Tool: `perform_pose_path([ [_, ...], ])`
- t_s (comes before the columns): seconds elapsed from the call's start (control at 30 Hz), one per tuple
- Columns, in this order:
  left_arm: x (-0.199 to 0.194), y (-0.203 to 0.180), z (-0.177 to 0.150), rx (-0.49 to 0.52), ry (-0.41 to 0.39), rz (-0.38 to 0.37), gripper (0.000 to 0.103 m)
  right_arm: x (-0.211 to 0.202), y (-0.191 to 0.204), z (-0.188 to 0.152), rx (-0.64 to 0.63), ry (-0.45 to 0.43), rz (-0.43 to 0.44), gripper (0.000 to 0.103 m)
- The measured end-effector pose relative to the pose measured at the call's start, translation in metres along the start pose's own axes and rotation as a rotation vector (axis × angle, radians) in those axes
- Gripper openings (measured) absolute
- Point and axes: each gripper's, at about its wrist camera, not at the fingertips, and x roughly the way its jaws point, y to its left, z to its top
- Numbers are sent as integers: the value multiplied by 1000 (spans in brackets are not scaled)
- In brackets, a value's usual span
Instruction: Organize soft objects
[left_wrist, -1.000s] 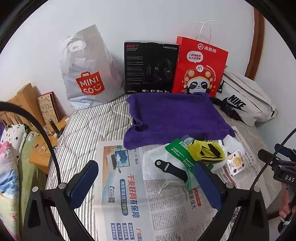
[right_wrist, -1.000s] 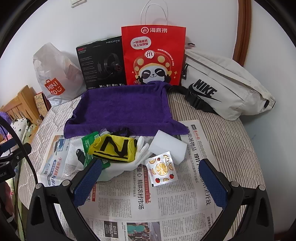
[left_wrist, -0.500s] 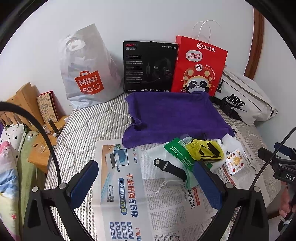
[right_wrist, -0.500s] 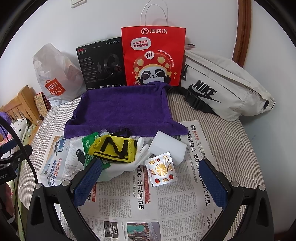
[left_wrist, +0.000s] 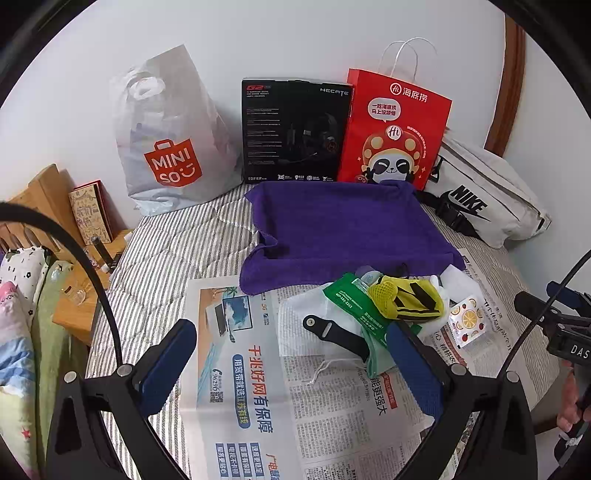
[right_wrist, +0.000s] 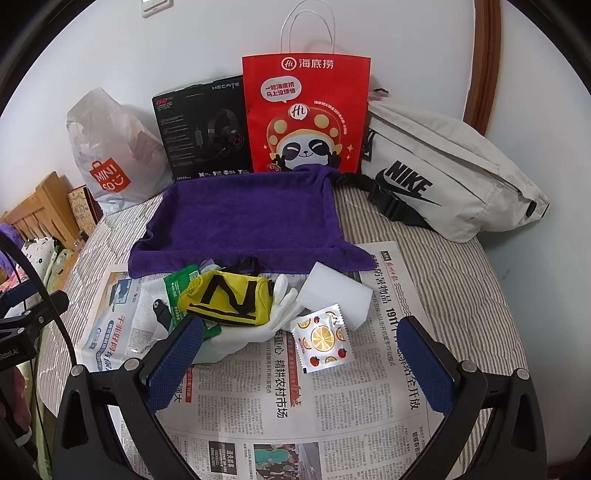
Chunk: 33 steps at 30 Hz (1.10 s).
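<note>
Both grippers (left_wrist: 291, 363) (right_wrist: 301, 360) agape, empty; white glove (right_wrist: 273, 321) clear from right wrist only

Ahead of the right fingers (right_wrist: 177, 360), the yellow pouch (right_wrist: 229, 299) hides most of the green packet (right_wrist: 177, 286) and white glove (right_wrist: 284, 306), while the purple towel (right_wrist: 240, 221) covers the red bag's (right_wrist: 306, 110) bottom edge.
</note>
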Motion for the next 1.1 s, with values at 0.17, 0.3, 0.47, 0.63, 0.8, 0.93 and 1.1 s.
perform_pose_path([
  [0.17,1,1,0,-9,1,-6,103,0,1,0,-3,-1,-2,103],
  [0.3,2,3,-1,-15,4,-6,103,0,1,1,-5,-1,-1,103],
  [0.47,2,5,-2,-22,6,-8,103,0,2,2,-9,1,-4,103],
  [0.63,3,5,-3,-18,11,3,103,1,2,2,-11,4,-5,103],
  [0.8,3,6,-3,-18,12,5,103,3,1,0,-12,9,-3,103],
  [0.93,4,7,-3,-16,13,5,103,5,0,0,-11,11,-3,103],
  [1.1,4,8,-3,-19,12,4,103,5,1,0,-12,7,-3,103],
])
